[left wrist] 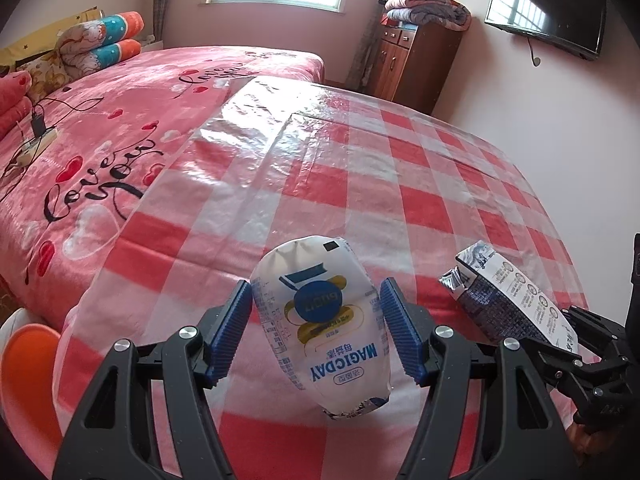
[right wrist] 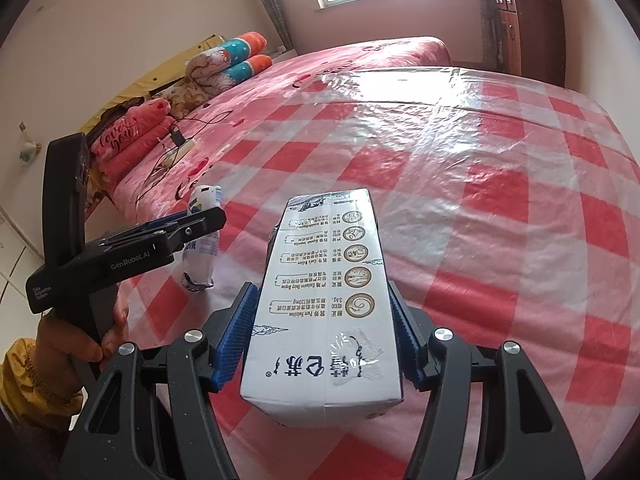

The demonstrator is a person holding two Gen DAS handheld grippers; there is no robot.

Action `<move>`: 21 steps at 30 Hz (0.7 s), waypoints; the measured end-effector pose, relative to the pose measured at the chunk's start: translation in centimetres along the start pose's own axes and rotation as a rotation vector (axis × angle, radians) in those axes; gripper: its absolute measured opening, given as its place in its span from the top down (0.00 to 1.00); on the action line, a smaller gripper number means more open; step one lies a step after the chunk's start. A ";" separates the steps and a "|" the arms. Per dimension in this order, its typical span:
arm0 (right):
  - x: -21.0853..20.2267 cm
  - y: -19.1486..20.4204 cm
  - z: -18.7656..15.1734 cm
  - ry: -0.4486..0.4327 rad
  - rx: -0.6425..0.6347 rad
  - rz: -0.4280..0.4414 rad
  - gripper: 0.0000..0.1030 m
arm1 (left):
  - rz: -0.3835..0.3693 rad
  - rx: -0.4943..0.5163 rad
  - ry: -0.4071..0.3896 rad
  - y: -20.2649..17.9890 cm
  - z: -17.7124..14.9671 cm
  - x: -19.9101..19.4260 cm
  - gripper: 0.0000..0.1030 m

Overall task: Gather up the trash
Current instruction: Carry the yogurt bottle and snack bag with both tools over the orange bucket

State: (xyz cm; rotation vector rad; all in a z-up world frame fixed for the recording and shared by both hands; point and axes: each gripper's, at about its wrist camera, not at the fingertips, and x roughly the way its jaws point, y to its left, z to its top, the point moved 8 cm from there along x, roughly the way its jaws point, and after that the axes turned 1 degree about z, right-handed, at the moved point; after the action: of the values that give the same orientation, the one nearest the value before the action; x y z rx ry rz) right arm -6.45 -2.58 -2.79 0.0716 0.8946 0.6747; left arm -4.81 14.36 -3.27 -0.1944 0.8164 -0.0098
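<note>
Over the red-and-white checked plastic tablecloth (left wrist: 420,204), the left gripper (left wrist: 316,332) pinches a soft white MAGICDAY drink pouch (left wrist: 320,328) and the right gripper (right wrist: 324,336) clamps a white printed milk carton (right wrist: 328,304), while only the right view shows the yellow-sleeved hand (right wrist: 76,340) gripping the left handle.

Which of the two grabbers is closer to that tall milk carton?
The right one. The right gripper has the milk carton clamped between its blue pads. The left gripper is off to the carton's left, busy holding a white pouch.
</note>
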 end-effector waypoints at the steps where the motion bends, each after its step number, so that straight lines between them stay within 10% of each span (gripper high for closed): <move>1: -0.1 0.3 -0.2 0.001 -0.004 0.001 0.38 | 0.002 -0.001 -0.003 0.2 -0.1 -0.3 0.35; 21: -0.4 7.8 -0.9 0.019 -0.119 0.074 0.38 | 0.094 -0.056 -0.070 6.9 -2.2 -6.7 0.36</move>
State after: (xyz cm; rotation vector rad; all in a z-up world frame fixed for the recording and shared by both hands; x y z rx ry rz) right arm -11.26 3.16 -0.53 -0.0080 0.8713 0.7969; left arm -11.43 21.29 -1.07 -0.2078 0.7554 0.1078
